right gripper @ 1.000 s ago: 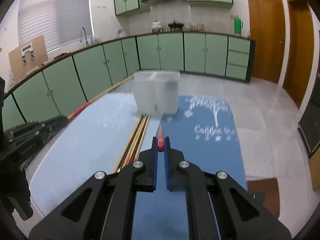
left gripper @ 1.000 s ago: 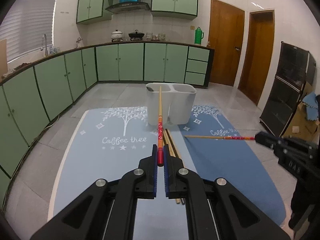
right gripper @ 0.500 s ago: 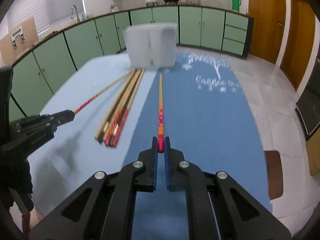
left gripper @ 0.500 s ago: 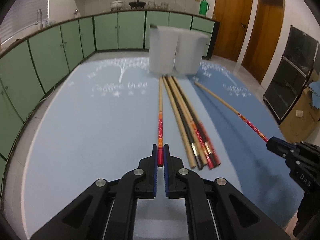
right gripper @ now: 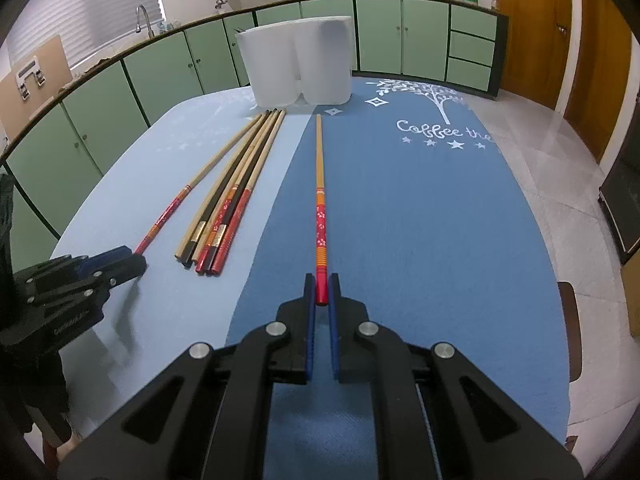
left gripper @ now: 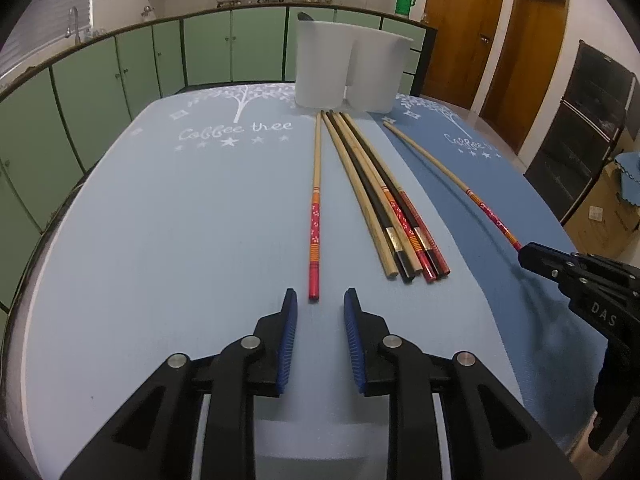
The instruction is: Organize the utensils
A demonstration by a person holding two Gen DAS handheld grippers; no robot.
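So the left gripper [left gripper: 320, 308] just let go: half a second back its blue pads were pinched on the red end of a chopstick, and now the jaws stand clearly apart with that red-handled chopstick [left gripper: 315, 216] lying flat on the light blue mat [left gripper: 160, 220], its butt just ahead of the fingertips at 12 o'clock and not touching either pad. It runs straight up toward the white two-compartment utensil holder [left gripper: 352, 68] at the far end of the table, landing just to the left of the bundle of five or so chopsticks [left gripper: 384, 200], parallel-ish but a bit apart. Meanwhile the right gripper [right gripper: 322, 292] looks like it's clamped on the red tip of its own matching chopstick [right gripper: 320, 200], jaws nearly together around it, stick pointing at 12 o'clock along the darker blue mat [right gripper: 420, 220] with its far tip short of the holder. That one seems low over the mat, but I can't tell if it's actually resting on it. A second ago both sticks were up in the air near the holder, so my read is they're being laid out in a row beside the bundle rather than dropped in the cups. Left one's done; I'd guess the right one gets set down next and released. Nothing visible inside the holder except a dark something poking out the left cup.
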